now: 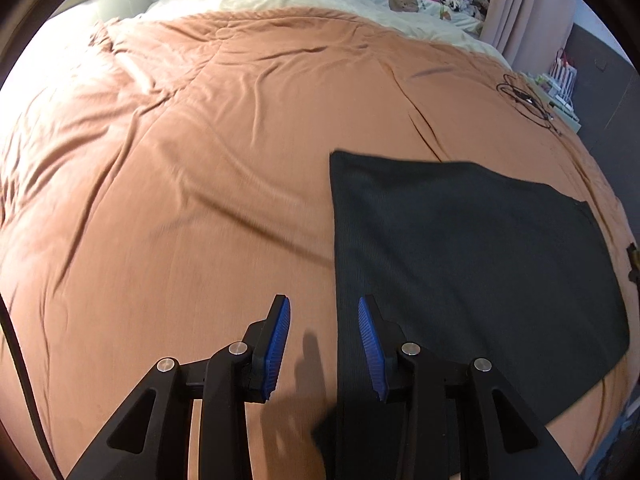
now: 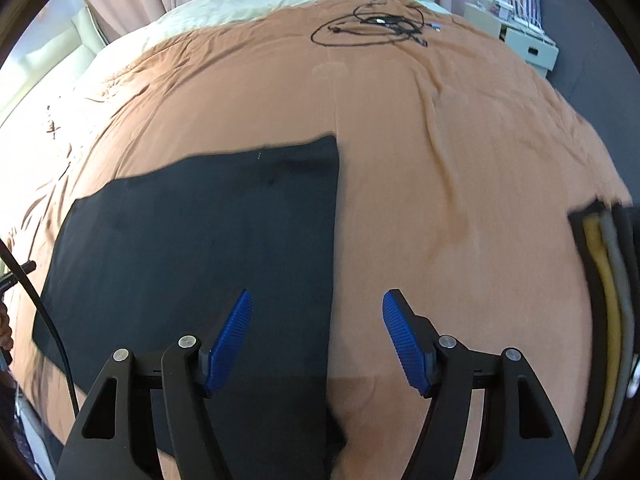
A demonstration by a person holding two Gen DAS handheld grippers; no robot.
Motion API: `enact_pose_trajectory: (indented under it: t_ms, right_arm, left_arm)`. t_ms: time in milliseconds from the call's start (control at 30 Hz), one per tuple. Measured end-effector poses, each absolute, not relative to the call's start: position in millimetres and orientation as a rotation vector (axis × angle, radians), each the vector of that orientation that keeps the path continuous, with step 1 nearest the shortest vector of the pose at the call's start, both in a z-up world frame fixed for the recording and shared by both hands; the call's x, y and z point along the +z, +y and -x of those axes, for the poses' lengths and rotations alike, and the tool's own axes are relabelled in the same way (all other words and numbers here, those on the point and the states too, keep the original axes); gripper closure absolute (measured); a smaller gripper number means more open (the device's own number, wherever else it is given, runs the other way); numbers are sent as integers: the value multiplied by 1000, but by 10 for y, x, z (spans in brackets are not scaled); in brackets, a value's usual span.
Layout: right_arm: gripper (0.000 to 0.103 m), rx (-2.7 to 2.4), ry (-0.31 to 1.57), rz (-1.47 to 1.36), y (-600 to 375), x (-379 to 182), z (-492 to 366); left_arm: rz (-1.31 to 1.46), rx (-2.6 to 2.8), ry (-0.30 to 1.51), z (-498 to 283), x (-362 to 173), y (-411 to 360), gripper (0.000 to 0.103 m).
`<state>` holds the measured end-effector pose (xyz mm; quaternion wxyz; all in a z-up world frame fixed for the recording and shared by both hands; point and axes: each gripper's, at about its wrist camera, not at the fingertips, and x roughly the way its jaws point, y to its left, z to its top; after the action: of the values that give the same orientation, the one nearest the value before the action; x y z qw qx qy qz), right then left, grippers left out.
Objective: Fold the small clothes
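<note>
- Both tools hang empty over the bed: the left tool point(image 1: 323, 344) has its blue ribbed fingers spread, straddling the near left edge of the flat black ribbed-knit garment point(image 1: 472, 264); the right tool point(image 2: 317, 340) is spread wider, straddling the near right edge of the same cloth point(image 2: 200, 256).
- That garment lies smoothed out as a rough rectangle on the rust-orange quilted bedspread point(image 1: 200, 168), near the foot of the bed, touched by neither tool as far as can be seen.
- Judged from this, a fold is about to start from the near corners.
- Risk: the bedspread is soft and creased, so a low pinch could gather orange fabric along with the black cloth and drag the quilt.
- Risk: uneven grips at the two edges would skew the fold line.
- A tangle of thin black cable point(image 2: 372, 26) lies far up the bed, well apart from the work.
</note>
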<state>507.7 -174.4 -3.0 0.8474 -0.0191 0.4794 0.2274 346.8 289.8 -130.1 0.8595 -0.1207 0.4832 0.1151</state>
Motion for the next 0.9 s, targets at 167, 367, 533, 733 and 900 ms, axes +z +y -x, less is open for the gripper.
enact_pose_trajectory:
  t_ms: [167, 367, 533, 733, 900]
  right_arm:
    - [37, 473, 1029, 11, -1943, -121, -4815]
    - [37, 451, 1045, -82, -2224, -225, -4529]
    - [37, 463, 1087, -247, -2484, -386, -4342]
    - [38, 538, 1076, -413, -2662, -484, -4207]
    - [50, 584, 1077, -496, -2673, -657, -4193]
  left_arm:
    - [310, 241, 1027, -3115, -1377, 2847, 65]
    - [396, 242, 1021, -2759, -1408, 2763, 65]
    - [467, 229, 1013, -2549, -1489, 2723, 42]
    - [598, 208, 1018, -2404, -1672, 2766, 41]
    - [622, 190, 1002, -2383, -1708, 2757, 41]
